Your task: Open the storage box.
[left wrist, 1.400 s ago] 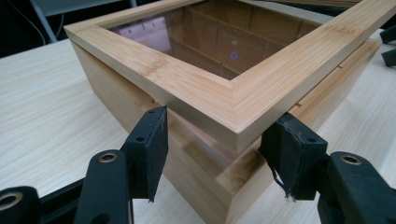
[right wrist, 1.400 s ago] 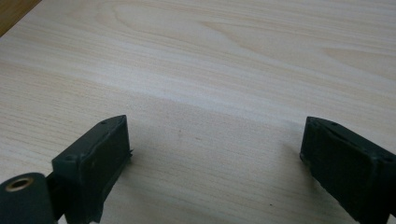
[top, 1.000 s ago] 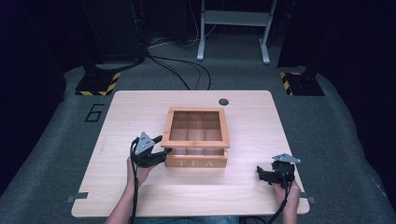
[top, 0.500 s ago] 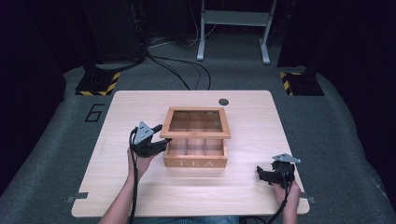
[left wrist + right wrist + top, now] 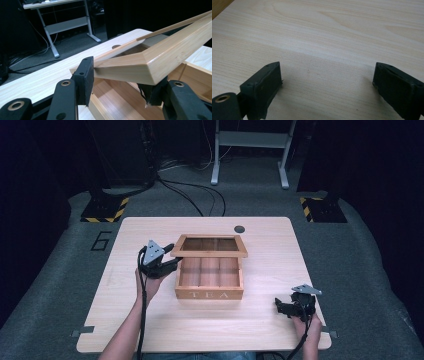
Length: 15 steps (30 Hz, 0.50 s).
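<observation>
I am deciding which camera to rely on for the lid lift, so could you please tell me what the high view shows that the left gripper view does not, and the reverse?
High view alone: the whole tea box with its TEA lettering and compartments, the right gripper resting apart near the table's front right corner, both forearms.

Left gripper view alone: the contact up close, with the pads set on either side of the lid's corner and the lid tilted up off the box.

Both: the left gripper at the raised lid, the light wooden table.

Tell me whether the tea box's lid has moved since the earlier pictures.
Yes. The lid, gripped by the left gripper whose jaws have just been closing, has swung up and back from the box base, which stays put on the table.
</observation>
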Each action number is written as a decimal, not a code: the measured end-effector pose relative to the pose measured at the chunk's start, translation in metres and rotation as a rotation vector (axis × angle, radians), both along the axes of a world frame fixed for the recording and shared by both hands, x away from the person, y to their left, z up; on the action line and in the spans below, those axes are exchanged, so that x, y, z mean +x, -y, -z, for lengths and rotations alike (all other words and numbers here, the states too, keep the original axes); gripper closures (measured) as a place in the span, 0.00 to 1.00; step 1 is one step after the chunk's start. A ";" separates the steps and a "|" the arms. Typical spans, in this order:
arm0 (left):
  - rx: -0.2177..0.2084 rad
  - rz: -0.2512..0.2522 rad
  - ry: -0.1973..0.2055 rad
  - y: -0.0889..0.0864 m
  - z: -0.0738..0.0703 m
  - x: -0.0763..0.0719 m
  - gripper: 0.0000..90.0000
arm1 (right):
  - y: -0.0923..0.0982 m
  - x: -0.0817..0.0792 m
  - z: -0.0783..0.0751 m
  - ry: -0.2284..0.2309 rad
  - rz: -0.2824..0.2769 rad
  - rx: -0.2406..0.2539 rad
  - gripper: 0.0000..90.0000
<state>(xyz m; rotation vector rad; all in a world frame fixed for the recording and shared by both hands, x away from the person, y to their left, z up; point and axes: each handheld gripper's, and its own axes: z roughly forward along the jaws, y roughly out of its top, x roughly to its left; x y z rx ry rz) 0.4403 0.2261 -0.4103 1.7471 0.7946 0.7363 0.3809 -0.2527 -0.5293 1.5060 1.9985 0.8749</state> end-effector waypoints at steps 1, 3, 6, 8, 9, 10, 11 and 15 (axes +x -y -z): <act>0.001 0.003 -0.011 0.000 -0.002 0.001 0.56 | 0.000 0.000 0.000 0.000 0.000 0.000 0.09; 0.000 0.001 -0.013 -0.001 -0.005 0.004 0.56 | 0.000 0.000 0.000 0.001 0.003 0.003 0.09; 0.000 -0.008 -0.008 0.000 -0.008 0.006 0.58 | 0.000 0.000 0.000 0.000 0.003 0.003 0.09; 0.000 -0.009 -0.014 0.000 -0.009 0.007 0.58 | 0.000 0.000 0.000 0.001 0.003 0.003 0.09; 0.000 -0.009 -0.014 0.000 -0.009 0.007 0.59 | 0.000 0.000 0.000 0.001 0.003 0.003 0.09; -0.001 -0.013 -0.014 0.000 -0.010 0.008 0.59 | 0.000 0.000 0.000 0.001 0.003 0.003 0.09; -0.006 -0.013 -0.020 0.000 -0.011 0.008 0.59 | -0.001 0.000 0.000 0.003 0.007 0.001 0.09; -0.007 -0.015 -0.023 -0.001 -0.014 0.011 0.60 | -0.001 0.000 0.000 0.001 0.005 0.002 0.09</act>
